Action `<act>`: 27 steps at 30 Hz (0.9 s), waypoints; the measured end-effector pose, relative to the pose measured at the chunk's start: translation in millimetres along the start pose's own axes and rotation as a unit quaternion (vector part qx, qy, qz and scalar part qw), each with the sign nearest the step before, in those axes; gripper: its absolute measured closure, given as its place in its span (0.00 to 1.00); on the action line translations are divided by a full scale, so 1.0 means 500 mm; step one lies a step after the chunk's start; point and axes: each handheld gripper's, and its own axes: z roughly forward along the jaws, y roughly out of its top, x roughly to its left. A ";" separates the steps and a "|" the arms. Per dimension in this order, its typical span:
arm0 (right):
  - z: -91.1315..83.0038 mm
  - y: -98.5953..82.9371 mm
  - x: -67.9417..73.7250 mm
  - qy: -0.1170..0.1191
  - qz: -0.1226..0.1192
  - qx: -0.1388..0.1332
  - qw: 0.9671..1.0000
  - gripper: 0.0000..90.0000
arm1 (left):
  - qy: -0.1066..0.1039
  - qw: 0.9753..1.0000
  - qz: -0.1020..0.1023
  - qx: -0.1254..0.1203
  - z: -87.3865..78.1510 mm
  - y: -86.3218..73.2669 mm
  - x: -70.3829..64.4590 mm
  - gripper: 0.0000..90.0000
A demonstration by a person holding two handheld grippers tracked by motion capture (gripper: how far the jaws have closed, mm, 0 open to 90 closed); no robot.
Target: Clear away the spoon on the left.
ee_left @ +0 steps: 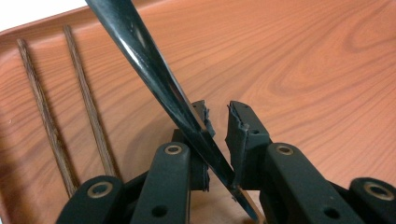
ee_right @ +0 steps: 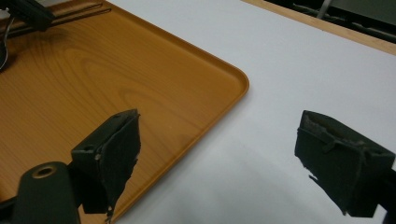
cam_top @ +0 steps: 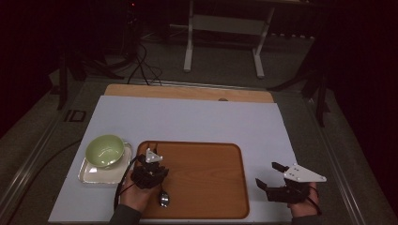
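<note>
A dark, glossy metal spoon (ee_left: 154, 70) lies clamped in the left gripper (ee_left: 217, 123) over the wooden tray (cam_top: 211, 187), near the tray's near-left corner. In the high view its rounded bowl (cam_top: 164, 199) shows at the tray's near edge, just beside the person's left hand (cam_top: 136, 197), while the slim handle runs away from the person toward the tray's far-left corner; in the left gripper view that handle crosses slantwise between the jaws, which are drawn close and pinch it low down. Two thin brown chopsticks (ee_left: 70, 107) lie side by side on the tray along its left edge, just beyond the gripper and apart from the spoon. The right gripper (cam_top: 272, 176) hovers off the tray's right edge, above the pale desk mat (cam_top: 197, 117), its jaws spread wide and holding nothing. Left of the tray, a pale green bowl (cam_top: 104, 150) sits on a small white square plate (cam_top: 94, 176) on the mat.
</note>
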 end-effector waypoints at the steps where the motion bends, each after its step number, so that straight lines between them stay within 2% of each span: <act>1: 0.000 0.000 0.000 0.000 -0.001 0.000 1.000 0.16 | 0.006 1.000 0.007 0.004 0.001 0.000 -0.002 0.87; 5: 0.000 0.000 0.000 0.001 0.000 0.000 1.000 0.16 | 0.021 0.999 0.032 0.020 0.008 0.001 -0.009 0.87; 7: 0.000 0.000 0.000 0.000 -0.001 -0.001 1.000 0.16 | 0.022 0.999 0.030 0.023 0.011 -0.001 -0.009 0.87; 12: -0.001 0.000 -0.001 0.000 -0.001 -0.001 1.000 0.16 | 0.031 0.999 0.015 0.022 0.009 -0.001 -0.002 0.77; 18: -0.001 0.000 0.000 0.001 -0.001 -0.001 1.000 0.16 | 0.059 0.997 0.037 0.036 0.011 0.002 -0.004 0.64; 21: 0.000 0.000 0.000 0.000 -0.001 -0.001 1.000 0.16 | 0.053 0.997 0.040 0.035 0.014 0.006 -0.004 0.59; 23: 0.000 0.000 0.000 0.001 -0.001 -0.001 1.000 0.16 | 0.051 0.997 0.045 0.026 0.014 0.009 -0.002 0.54; 27: -0.001 0.000 0.000 0.001 0.000 0.000 1.000 0.16 | 0.040 0.998 0.051 0.011 0.017 0.021 0.007 0.53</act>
